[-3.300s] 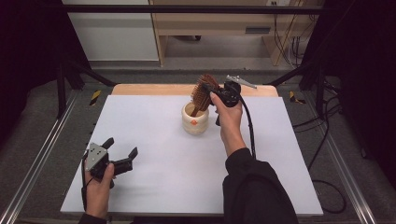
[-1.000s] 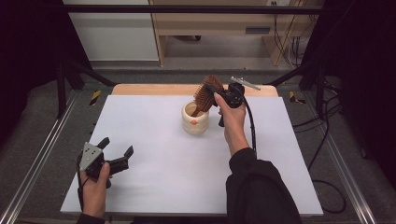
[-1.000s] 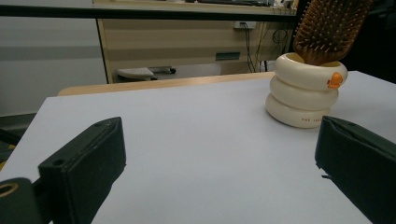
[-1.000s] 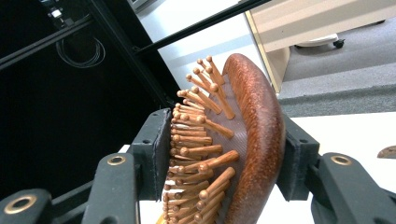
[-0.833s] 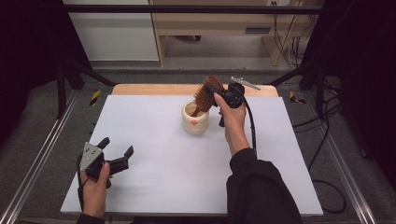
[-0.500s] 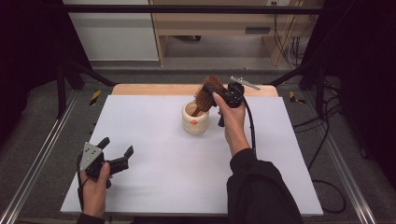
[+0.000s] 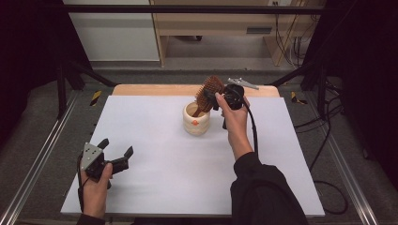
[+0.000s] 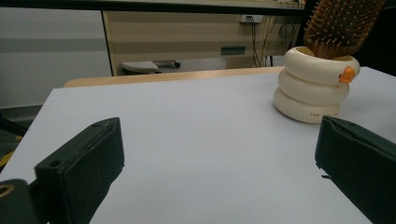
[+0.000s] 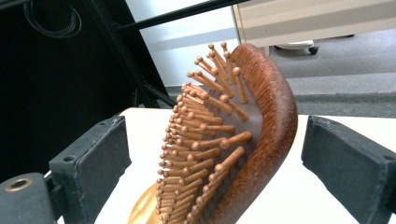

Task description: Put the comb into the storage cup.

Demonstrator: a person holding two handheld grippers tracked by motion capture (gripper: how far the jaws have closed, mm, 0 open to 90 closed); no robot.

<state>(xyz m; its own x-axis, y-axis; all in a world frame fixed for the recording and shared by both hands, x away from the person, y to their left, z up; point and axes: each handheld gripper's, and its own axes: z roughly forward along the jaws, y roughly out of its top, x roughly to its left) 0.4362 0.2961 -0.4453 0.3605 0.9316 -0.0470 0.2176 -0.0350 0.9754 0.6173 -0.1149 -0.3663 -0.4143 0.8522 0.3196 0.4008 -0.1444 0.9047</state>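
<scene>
White table sheet (image 7: pixel 187 164), wooden table edge (image 7: pixel 155 89) behind it, wooden cabinet (image 7: pixel 211 21) beyond, perhaps yellow-black tape (image 7: pixel 95 97) on floor

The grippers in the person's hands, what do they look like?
Both are black, each with two chunky black jaws that have flat, blocky pads. The left gripper carries a grey three-cornered plate on top, and so does the right gripper. A black cable trails from each. The right arm wears a dark long sleeve.
</scene>
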